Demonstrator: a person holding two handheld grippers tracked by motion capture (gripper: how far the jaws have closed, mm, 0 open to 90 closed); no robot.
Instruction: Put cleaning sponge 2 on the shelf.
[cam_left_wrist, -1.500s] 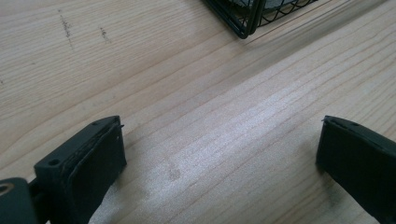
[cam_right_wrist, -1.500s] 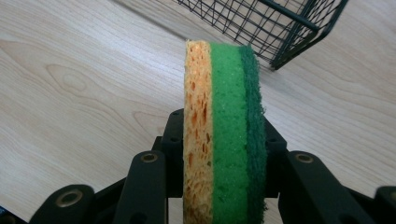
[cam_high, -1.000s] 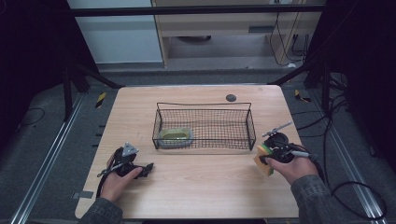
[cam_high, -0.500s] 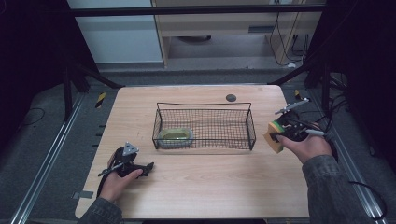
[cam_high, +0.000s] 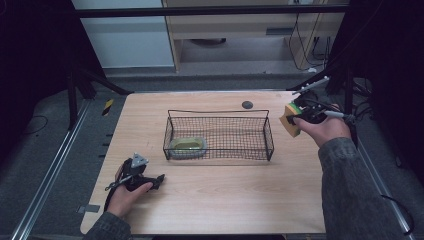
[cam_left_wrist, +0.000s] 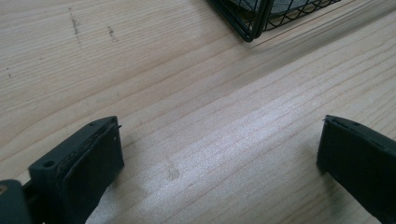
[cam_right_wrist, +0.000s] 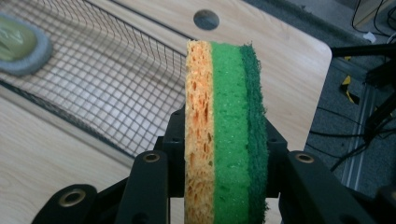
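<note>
Right gripper view: fingers clamp the sponge, held above the counter just right of the basket. Carrying step; next, likely swing over the rim and release. Left gripper rests open.

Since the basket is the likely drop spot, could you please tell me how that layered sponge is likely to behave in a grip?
The sponge looks soft: its orange layer is full of open pores, so it probably squashes between the right tongs. It is likely light for its size. The dark green scouring face seems rough, so slipping looks unlikely. Dropped into the wire basket, it should land flat rather than roll.
</note>
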